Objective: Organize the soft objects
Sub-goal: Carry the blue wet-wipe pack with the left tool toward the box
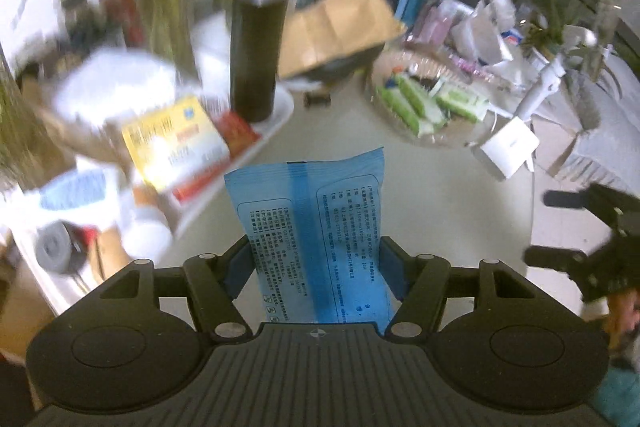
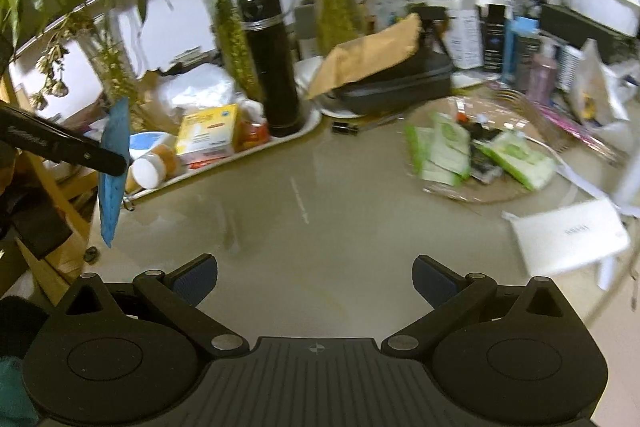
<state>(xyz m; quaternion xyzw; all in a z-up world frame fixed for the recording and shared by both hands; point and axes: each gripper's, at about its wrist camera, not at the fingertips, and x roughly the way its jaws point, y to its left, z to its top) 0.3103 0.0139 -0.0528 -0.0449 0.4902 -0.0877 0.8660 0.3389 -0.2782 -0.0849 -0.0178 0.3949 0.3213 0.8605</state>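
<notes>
My left gripper (image 1: 316, 259) is shut on a blue wet-wipes pack (image 1: 316, 227), printed side up, held above the beige table. The pack also shows edge-on in the right wrist view (image 2: 114, 171), pinched by the left gripper's finger (image 2: 64, 147) at the far left. My right gripper (image 2: 316, 279) is open and empty over the table's near part; it shows at the right edge of the left wrist view (image 1: 560, 231). A clear dish (image 1: 472, 135) (image 2: 492, 191) to the right holds several green-and-white wipe packs (image 1: 416, 103) (image 2: 516, 155).
A white tray (image 2: 240, 151) at the left holds a black flask (image 2: 272, 63), a yellow box (image 2: 208, 135) and a pill bottle (image 2: 152, 167). A brown envelope (image 2: 372, 55) lies on a dark case. A white box (image 2: 568, 235) sits right. Plants stand behind.
</notes>
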